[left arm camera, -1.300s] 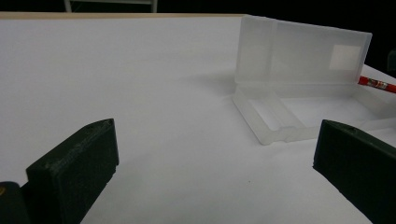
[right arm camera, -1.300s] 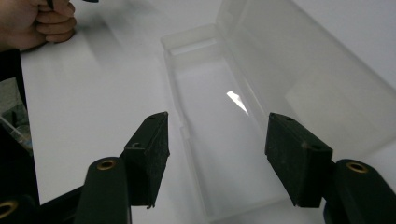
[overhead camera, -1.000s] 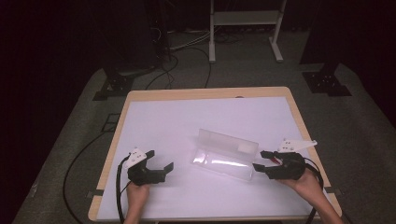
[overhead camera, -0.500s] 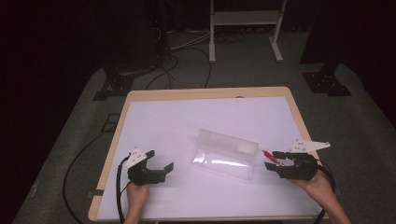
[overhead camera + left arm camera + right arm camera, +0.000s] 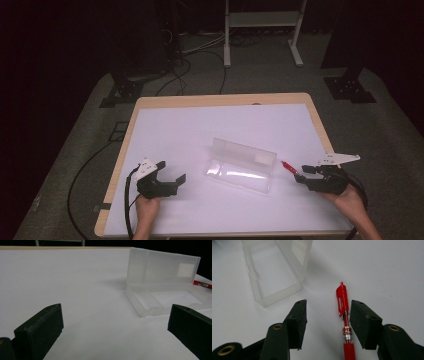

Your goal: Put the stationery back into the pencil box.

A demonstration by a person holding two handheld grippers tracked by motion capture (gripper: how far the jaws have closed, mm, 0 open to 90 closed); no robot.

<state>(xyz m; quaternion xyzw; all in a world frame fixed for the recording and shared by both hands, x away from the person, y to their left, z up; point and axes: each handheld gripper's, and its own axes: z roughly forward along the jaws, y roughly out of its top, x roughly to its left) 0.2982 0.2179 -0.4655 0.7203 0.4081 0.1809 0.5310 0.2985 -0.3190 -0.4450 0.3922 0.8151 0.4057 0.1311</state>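
I am looking down on the desk (image 5: 165,125) from the high view, with its white top taking up the middle of the frame. The clear plastic case (image 5: 241,166) is lying open at the centre, its lid standing up along the far side and its tray lying flat toward me.

I am holding my right gripper (image 5: 298,176) at the lower right of the high view, its jaws pointing toward the case. In the right gripper view the red pen (image 5: 344,322) is lying on the desk between the jaws, close to the right-hand one, with its clip end pointing up the frame. The jaws have just been closing, but they are standing apart, and I cannot tell whether the right one is touching the barrel yet; the left one is well clear of it. In the high view the pen's tip (image 5: 287,166) is showing just to the right of the case.

I am keeping my left gripper (image 5: 171,178) at the lower left of the high view, jaws spread wide with nothing between them. In the left gripper view the open case (image 5: 165,285) is sitting at the upper right, apart from the jaws, with the pen's red end (image 5: 201,284) poking out behind it at the right edge.
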